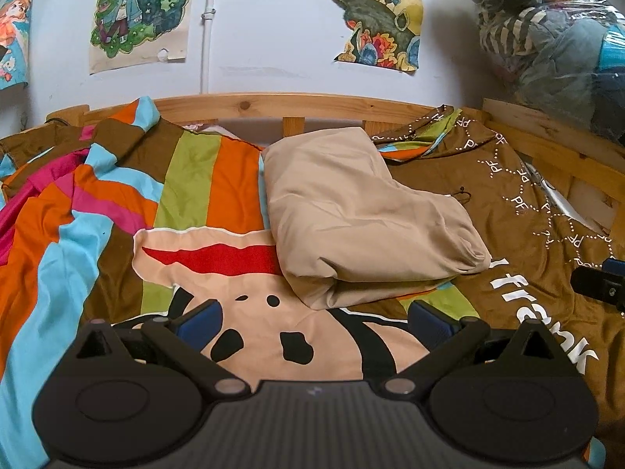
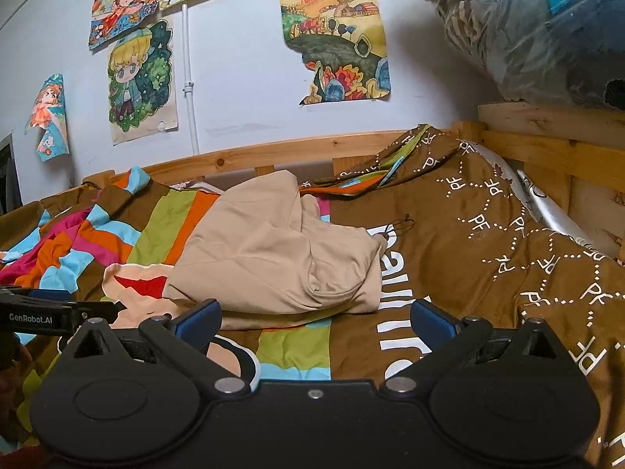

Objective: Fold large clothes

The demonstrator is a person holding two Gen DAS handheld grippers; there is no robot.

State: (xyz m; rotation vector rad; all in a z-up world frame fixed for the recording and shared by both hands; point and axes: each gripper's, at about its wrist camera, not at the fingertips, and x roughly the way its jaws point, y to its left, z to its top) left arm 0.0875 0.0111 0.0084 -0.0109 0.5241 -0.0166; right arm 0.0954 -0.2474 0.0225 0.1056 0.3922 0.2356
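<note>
A beige garment (image 1: 351,211) lies folded into a thick bundle on the bed, resting on a colourful striped and brown quilt (image 1: 187,179). In the right wrist view the same beige garment (image 2: 273,254) sits just ahead of the fingers. My left gripper (image 1: 312,320) is open, its blue pads wide apart a little short of the bundle's near edge, with nothing between them. My right gripper (image 2: 316,318) is open too, just in front of the bundle's near edge. The right gripper's tip (image 1: 597,281) shows at the right edge, and the left gripper's body (image 2: 58,312) shows at the left.
A wooden bed rail (image 1: 273,105) runs along the white wall behind the quilt, and a wooden frame (image 2: 547,144) rises at the right. A large plastic bag of clothes (image 2: 527,27) sits on that frame. Drawings (image 2: 140,82) hang on the wall.
</note>
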